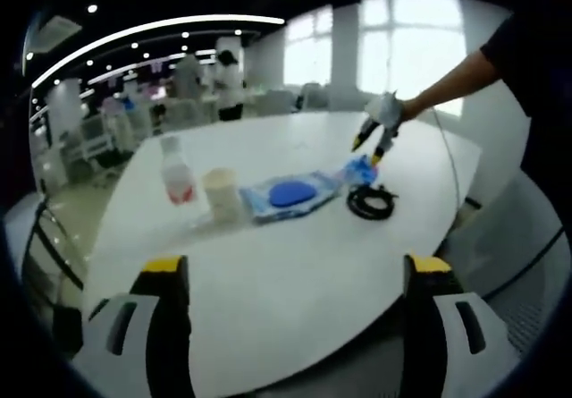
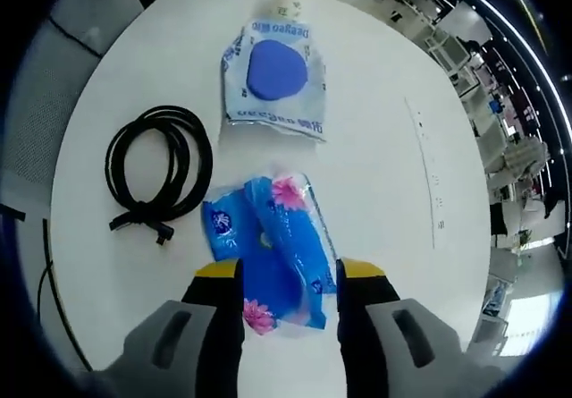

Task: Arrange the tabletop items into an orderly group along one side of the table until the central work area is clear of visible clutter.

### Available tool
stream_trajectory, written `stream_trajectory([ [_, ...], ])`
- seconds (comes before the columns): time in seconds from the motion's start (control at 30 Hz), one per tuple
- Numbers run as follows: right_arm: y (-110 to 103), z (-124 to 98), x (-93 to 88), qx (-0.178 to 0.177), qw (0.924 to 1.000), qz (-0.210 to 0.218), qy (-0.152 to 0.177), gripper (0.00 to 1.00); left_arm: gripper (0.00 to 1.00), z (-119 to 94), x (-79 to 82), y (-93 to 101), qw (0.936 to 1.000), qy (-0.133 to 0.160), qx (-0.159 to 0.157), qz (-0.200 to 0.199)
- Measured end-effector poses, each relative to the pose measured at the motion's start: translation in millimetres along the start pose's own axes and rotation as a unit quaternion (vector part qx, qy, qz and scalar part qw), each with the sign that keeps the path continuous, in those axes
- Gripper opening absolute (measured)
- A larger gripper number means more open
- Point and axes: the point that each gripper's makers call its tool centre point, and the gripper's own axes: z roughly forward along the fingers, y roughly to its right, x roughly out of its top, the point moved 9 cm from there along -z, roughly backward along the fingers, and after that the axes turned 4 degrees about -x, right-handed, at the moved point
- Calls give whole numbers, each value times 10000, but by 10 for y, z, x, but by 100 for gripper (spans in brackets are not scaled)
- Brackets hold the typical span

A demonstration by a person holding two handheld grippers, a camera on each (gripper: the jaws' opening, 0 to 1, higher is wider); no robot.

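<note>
White round table [image 1: 295, 273] held everything, items grouped near its middle. Wipes pack [image 2: 273, 80], flat with a blue lid, lay between the cup [image 1: 221, 192] and the tissue pack [image 2: 273, 250]. Black coiled cable [image 2: 161, 170] lay just beside the tissue pack, apart from it. Clear bottle [image 1: 177, 173] with a red label stood upright beside the cup, at the row's far end from the cable. Left gripper [image 1: 295, 282] hung over the near table edge, jaws wide apart, holding nothing. Right gripper [image 2: 288, 282] was down over the tissue pack, jaws either side of its blue wrapper; whether they actually squeezed it couldn't be told. In the left gripper view a gloved hand [image 1: 386, 112] held that gripper above the tissue pack.
</note>
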Motion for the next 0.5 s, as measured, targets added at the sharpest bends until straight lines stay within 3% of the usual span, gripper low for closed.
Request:
stream_trajectory([
  [0.37,-5,120,58,206,9994,-287,10,17,94,1,3,-27,9999,36,55,-132],
  [0.5,-36,149,56,308,9986,-437,-9,4,93,2,-8,-26,9999,-23,61,-111],
])
